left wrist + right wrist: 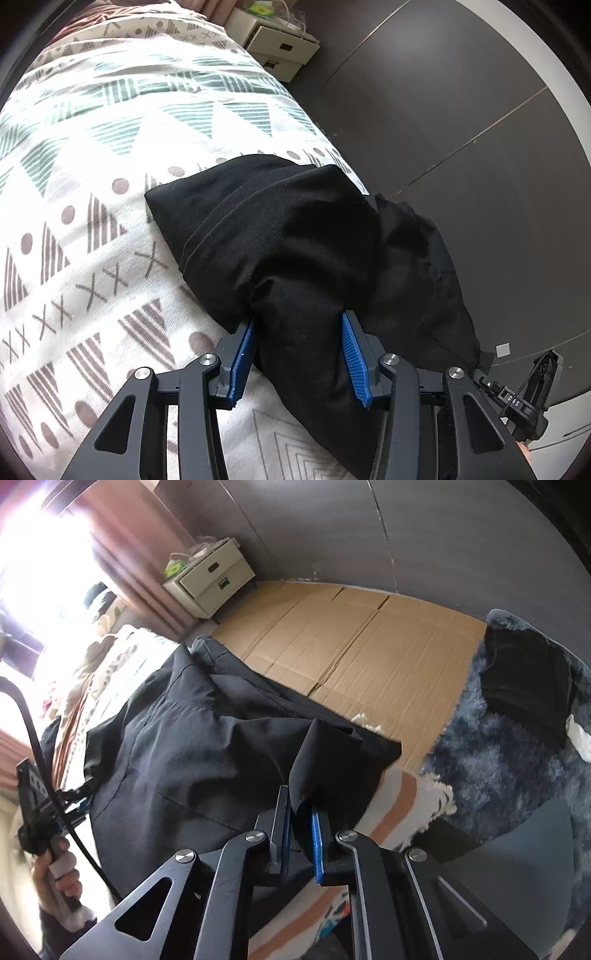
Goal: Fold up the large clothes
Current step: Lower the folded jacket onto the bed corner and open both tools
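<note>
A large black garment lies bunched near the edge of a bed with a patterned bedspread, and part of it hangs over the side. My left gripper has its blue pads pressed on either side of a thick bunch of this cloth. In the right wrist view the garment spreads across the bed, and my right gripper is shut on a raised corner of it. At the far left of that view, the left gripper bites the garment's other edge, held by a person's hand.
A cream nightstand stands by a pink curtain. Flattened cardboard covers the floor beside the bed. A shaggy blue rug carries another dark item. A striped fringed blanket lies under the garment's edge.
</note>
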The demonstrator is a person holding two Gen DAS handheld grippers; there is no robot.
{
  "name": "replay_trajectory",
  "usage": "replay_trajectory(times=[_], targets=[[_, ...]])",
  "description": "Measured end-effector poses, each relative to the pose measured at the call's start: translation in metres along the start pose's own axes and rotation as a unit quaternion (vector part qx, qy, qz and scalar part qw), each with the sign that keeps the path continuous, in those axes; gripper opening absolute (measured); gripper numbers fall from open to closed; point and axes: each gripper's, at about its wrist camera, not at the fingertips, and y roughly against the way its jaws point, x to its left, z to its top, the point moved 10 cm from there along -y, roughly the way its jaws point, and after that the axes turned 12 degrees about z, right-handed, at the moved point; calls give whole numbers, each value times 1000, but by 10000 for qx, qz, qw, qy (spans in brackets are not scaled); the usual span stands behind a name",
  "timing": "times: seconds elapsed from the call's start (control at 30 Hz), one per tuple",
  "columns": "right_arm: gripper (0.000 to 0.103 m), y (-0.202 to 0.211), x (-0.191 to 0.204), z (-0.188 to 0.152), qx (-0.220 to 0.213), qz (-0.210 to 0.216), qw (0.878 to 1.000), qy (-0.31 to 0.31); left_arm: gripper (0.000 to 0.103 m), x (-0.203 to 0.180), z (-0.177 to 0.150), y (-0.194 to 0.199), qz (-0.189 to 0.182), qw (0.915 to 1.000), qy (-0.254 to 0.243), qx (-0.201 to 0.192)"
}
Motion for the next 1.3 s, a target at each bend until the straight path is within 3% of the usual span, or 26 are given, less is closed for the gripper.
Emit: replay_trajectory(times=[0.17, 0.23, 0.3, 0.43, 0.57, 0.73, 1.0, 1.3], targets=[[11, 6, -8, 11, -230, -364, 9991, -33, 59, 0, -14, 21, 116, 9999, -35, 53], [33, 15, -10, 11, -285, -514, 9982, -136, 62, -1, -21, 36, 118, 9999, -78, 15], [39, 26, -2, 8, -352, -386, 9986, -115, 67, -2, -26, 52, 131, 9998, -125, -56], [67, 52, 24, -2, -400, -351, 9984, 188, 79, -3, -34, 92, 142, 9992, -207, -319], [67, 81, 49, -14, -473, -248, 9980, 342, 85, -5, -46, 142, 177, 9975, -363, -586], [81, 122, 81, -29, -689, -184, 9961, 521, 99, -4, -61, 214, 152, 9925, -512, -1097], [103, 182, 130, -54, -1021, -136, 9916, 781, 102, 5, -89, 306, 234, 9832, -684, -1677], [103, 236, 185, -91, -1349, -98, 9842, 1144, 102, 34, -129, 390, 399, 9699, -791, -2267]])
